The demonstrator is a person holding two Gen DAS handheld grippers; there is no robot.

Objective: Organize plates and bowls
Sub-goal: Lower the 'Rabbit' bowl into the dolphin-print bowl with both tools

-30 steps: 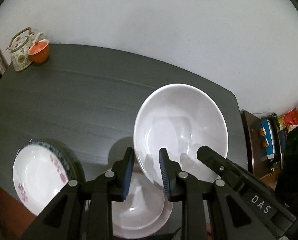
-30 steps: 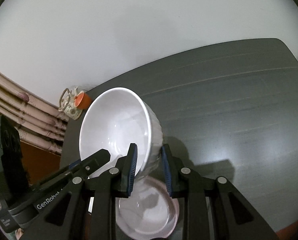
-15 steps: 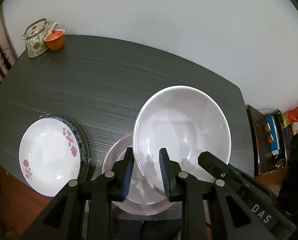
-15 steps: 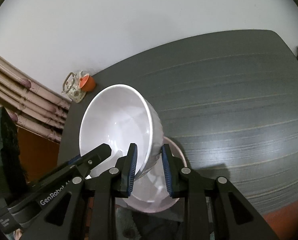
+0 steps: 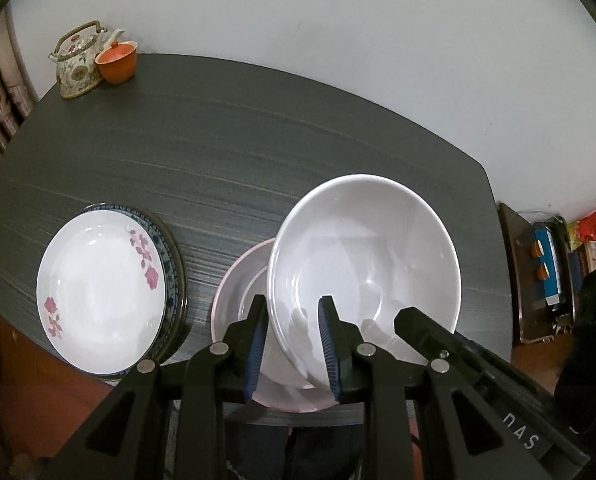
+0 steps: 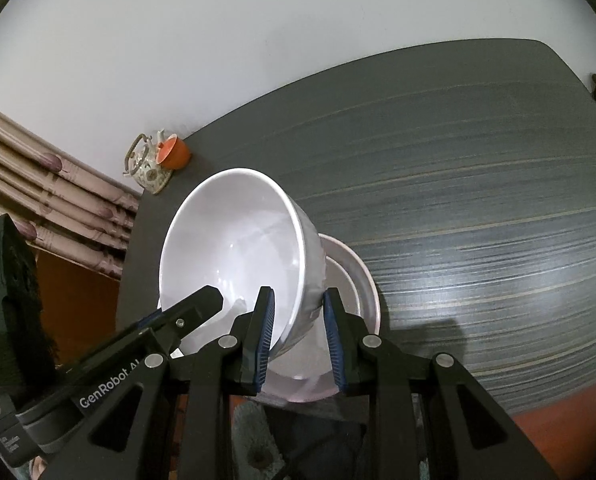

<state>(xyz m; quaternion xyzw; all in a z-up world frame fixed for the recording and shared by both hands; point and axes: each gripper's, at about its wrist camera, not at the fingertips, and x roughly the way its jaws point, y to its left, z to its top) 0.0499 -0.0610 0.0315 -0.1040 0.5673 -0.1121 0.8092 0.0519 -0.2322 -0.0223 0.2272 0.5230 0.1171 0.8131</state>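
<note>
Dim, even light; sharp focus; heavy fisheye edge warping.

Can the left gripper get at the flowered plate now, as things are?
Probably not yet. The left gripper is shut on the rim of the white bowl, shared with the right gripper. The flowered plate itself lies uncovered beside it.

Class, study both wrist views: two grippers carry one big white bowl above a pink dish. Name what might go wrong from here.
1. The left gripper and right gripper pinch only the rim of the white bowl; it might slip.
2. The bowl is tilted, so it may knock the pink dish.
3. That dish sits near the table edge and could be pushed off.
</note>
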